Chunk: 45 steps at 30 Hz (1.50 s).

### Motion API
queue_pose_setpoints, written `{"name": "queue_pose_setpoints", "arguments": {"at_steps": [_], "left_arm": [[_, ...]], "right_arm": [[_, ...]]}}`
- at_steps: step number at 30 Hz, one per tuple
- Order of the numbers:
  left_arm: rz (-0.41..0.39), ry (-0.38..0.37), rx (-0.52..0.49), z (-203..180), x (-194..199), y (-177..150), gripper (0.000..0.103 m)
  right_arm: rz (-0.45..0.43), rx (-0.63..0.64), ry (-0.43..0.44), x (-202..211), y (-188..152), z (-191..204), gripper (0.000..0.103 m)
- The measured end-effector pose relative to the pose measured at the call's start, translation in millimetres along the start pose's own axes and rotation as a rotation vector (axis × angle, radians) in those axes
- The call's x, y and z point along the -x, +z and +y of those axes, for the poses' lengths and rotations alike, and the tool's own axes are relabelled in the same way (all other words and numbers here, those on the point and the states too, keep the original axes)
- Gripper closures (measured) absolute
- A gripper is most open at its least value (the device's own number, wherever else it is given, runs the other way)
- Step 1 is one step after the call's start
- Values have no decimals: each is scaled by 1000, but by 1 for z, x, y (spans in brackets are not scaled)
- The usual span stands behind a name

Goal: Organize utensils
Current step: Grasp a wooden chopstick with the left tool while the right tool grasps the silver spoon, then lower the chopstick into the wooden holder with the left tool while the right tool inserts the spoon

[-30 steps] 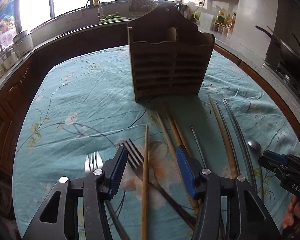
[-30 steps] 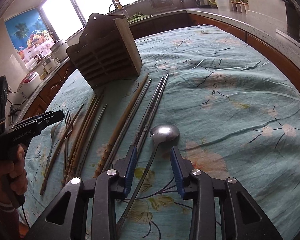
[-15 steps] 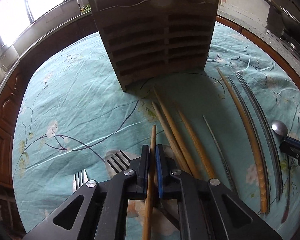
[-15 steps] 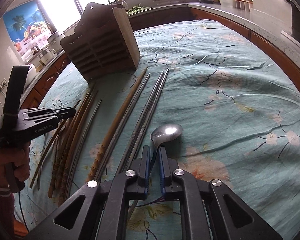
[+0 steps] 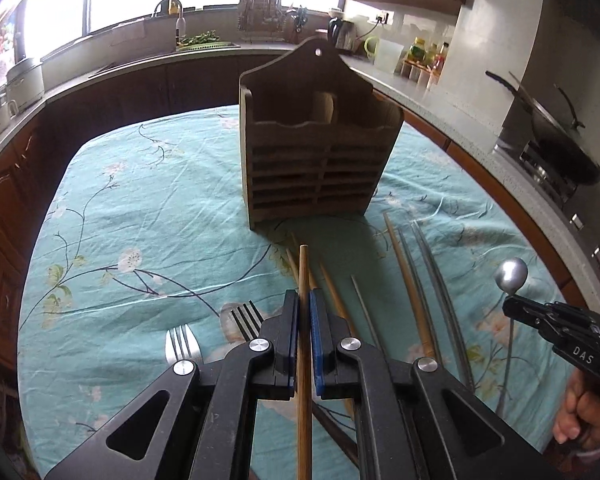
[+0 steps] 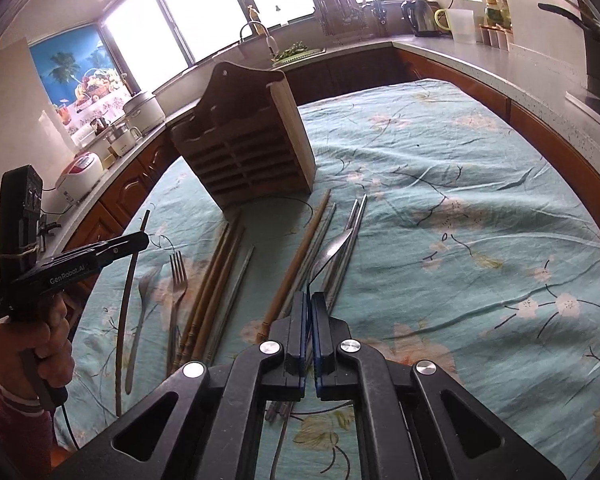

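Wooden and slim, a chopstick [image 5: 304, 344] runs straight up the narrow slot of the left gripper [image 5: 304, 320], pinched between the two pads; its blunt tip sticks out past the fingertips toward the holder, and its rear end passes back under the gripper body. From the right wrist view this chopstick hangs clear of the cloth [image 6: 440, 208]. The right gripper [image 6: 309, 320] is pressed almost flat together on the thin handle of a steel spoon [image 6: 332, 246], which rises out of the slot with its bowl lifted above the cloth, ahead of the fingertips. In the left wrist view that spoon bowl stands up above the right gripper's nose at the right edge.

Just past the left fingers two forks [image 5: 182, 342] lie on the cloth, tines pointing away. To their right lie more wooden chopsticks [image 5: 332, 292], then a long wooden one with metal chopsticks [image 5: 436, 276] beside it, all pointing roughly toward the holder. Farther on stands the wooden holder [image 5: 316, 136], upright on the cloth, its compartments open at the top.
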<state>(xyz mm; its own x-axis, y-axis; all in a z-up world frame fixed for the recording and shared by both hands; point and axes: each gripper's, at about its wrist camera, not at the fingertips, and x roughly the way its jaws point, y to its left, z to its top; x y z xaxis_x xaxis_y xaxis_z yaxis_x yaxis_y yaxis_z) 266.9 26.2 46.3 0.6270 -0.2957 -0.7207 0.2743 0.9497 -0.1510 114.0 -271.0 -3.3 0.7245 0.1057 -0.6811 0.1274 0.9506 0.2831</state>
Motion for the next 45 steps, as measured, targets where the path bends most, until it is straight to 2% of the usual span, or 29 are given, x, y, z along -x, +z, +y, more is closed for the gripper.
{"name": "queue_pose_setpoints", "arguments": {"at_steps": [9, 17, 24, 30, 39, 45], "left_arm": [[-166, -53, 88, 9, 79, -8, 99], [-276, -74, 134, 18, 112, -15, 99], [-325, -77, 148, 18, 114, -18, 99], [-380, -84, 175, 23, 110, -7, 99], [-497, -87, 223, 36, 97, 27, 99], [-580, -77, 245, 48, 77, 60, 99]], "right_arm": [[-107, 44, 34, 30, 32, 18, 101], [-171, 71, 40, 42, 57, 28, 101], [-203, 74, 33, 40, 77, 24, 101], [-243, 75, 24, 38, 101, 21, 101], [-340, 107, 17, 33, 162, 34, 101], [-367, 139, -9, 10, 199, 43, 101]]}}
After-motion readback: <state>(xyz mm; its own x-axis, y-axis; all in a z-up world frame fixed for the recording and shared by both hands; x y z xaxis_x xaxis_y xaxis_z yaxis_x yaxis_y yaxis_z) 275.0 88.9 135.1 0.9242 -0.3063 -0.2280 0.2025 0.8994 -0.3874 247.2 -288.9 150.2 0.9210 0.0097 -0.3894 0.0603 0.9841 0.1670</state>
